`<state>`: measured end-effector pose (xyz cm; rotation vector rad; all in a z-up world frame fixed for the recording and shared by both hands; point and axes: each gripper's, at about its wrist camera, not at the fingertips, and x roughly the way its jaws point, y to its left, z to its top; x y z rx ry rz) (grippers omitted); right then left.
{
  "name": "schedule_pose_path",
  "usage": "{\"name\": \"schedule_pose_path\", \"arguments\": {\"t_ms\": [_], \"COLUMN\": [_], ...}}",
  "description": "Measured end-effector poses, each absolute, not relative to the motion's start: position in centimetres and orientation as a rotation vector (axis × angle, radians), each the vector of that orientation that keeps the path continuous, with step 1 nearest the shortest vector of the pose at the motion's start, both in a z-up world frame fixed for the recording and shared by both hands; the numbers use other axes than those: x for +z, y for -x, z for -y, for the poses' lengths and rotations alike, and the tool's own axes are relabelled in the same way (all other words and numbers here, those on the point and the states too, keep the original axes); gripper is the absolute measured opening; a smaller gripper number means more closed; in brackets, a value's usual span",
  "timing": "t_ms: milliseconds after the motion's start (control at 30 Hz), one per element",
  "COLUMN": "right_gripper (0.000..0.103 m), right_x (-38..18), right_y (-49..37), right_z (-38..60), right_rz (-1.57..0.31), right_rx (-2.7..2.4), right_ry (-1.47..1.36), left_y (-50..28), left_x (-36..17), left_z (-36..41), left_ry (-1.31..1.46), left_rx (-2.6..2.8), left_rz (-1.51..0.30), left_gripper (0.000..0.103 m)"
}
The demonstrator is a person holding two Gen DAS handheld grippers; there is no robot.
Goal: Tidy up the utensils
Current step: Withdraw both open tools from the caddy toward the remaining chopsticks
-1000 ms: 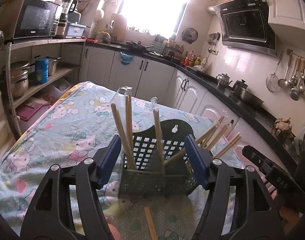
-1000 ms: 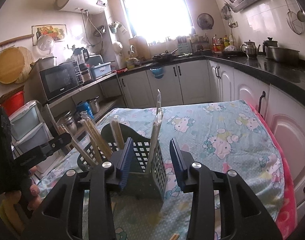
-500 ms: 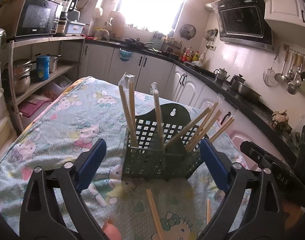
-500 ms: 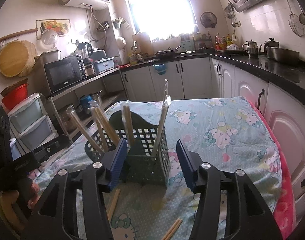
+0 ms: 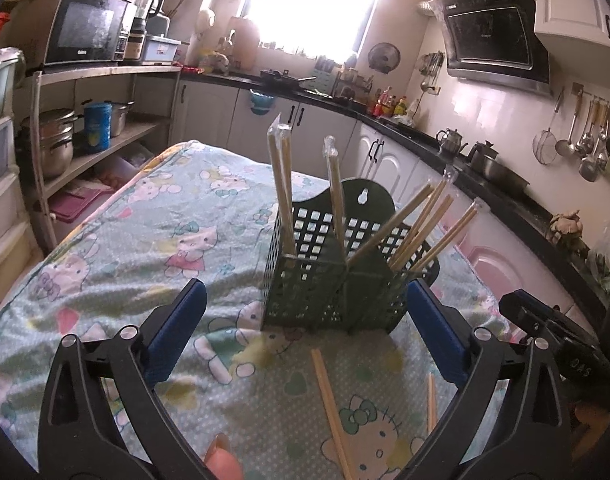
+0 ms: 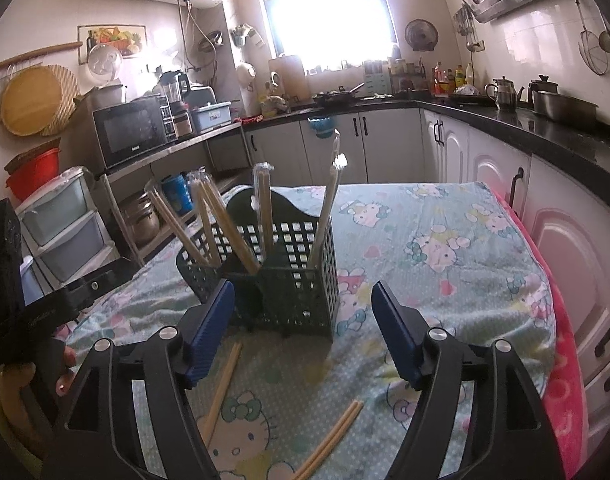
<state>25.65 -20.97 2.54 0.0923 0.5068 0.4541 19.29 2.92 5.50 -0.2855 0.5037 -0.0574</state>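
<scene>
Upright green caddy (image 5: 337, 280), perhaps wrapped chopsticks (image 5: 281, 184); both jaws opening, empty.

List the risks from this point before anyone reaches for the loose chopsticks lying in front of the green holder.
1. The wrapped chopsticks lean far out of the green holder; a passing sleeve or hand-held gripper could knock them out or tip it.
2. The loose chopsticks lie flat on a soft, wrinkled tablecloth, so fingertips may snag fabric.
3. The right hand-held gripper, jaws opening, sits near the holder's corner.

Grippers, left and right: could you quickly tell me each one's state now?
Left gripper: open, jaws still widening, holding nothing.
Right gripper: opening, holding nothing.
</scene>
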Motion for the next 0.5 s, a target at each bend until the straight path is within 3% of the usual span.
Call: {"name": "schedule_pose_path", "arguments": {"t_ms": [500], "right_gripper": [0.069], "right_x": [-0.1], "right_y": [-24.1], "right_z": [20.7], "right_rz": [-0.581], "right_rx": [0.463], "right_ry": [-0.055], "left_y": [-18.2], "left_x": [3.1], "left_z": [-2.2], "left_ry": [0.264], "left_rx": [-0.066], "left_rz": [-0.564], "left_gripper": [0.091]}}
